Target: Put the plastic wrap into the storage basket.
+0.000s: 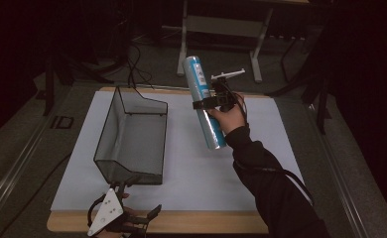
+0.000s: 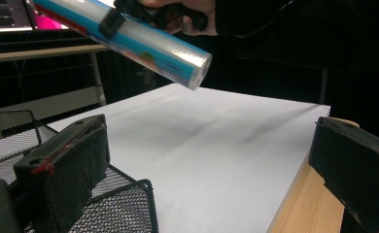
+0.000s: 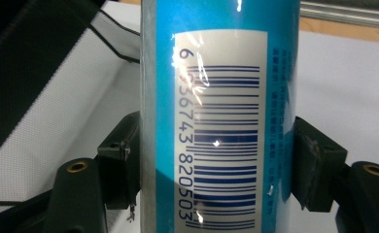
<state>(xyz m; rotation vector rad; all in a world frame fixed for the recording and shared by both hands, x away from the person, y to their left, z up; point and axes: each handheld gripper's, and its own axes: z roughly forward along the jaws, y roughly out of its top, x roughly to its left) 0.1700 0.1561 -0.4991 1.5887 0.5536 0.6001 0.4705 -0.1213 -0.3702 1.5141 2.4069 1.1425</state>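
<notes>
one white sheet (image 1: 191,163) covers wooden table (image 1: 181,223); dark room.

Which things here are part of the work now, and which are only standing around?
In use, likely:
- blue wrapped tube, clamped in the right gripper
- black mesh basket
- left gripper, open near the basket

Standing around:
- white table frame behind
- floor cables

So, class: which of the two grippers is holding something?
The right gripper: its jaws clamp the blue roll above the table. The left gripper hangs open near the mesh basket.
</notes>
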